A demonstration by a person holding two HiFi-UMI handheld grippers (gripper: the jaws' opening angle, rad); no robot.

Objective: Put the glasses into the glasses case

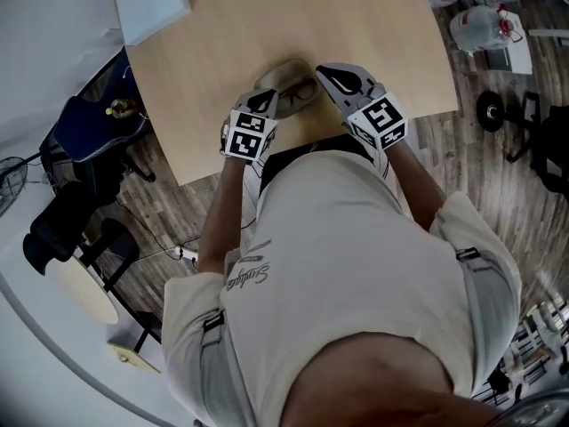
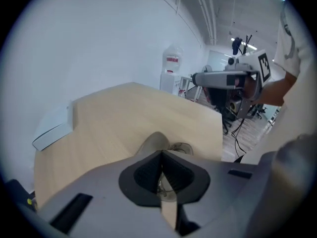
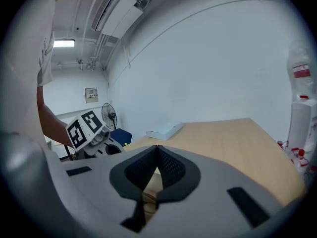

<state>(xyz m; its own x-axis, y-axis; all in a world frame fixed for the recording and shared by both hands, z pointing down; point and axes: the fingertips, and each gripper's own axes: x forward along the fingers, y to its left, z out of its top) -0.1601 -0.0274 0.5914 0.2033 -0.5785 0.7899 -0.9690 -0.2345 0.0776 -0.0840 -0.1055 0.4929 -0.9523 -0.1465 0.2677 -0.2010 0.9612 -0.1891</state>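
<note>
On the light wooden table point(image 1: 222, 52) an open grey-beige glasses case point(image 1: 283, 74) lies near the front edge, with the dark-rimmed glasses point(image 1: 304, 91) at its right side. My left gripper point(image 1: 268, 101) is at the case's left end, jaws closed tip to tip. In the left gripper view the case point(image 2: 154, 142) and one lens point(image 2: 183, 148) show just past my left gripper point(image 2: 162, 153); whether it pinches anything is hidden. My right gripper point(image 1: 325, 72) is just right of the glasses. Seen in its own view, my right gripper point(image 3: 157, 148) is shut and holds nothing.
A flat white box point(image 1: 151, 3) lies on the table's far left corner. A blue bag point(image 1: 93, 123) and a black chair stand left of the table. Plastic jugs point(image 1: 484, 25) and clutter sit on the floor at the right. The person stands against the table's front edge point(image 1: 213, 174).
</note>
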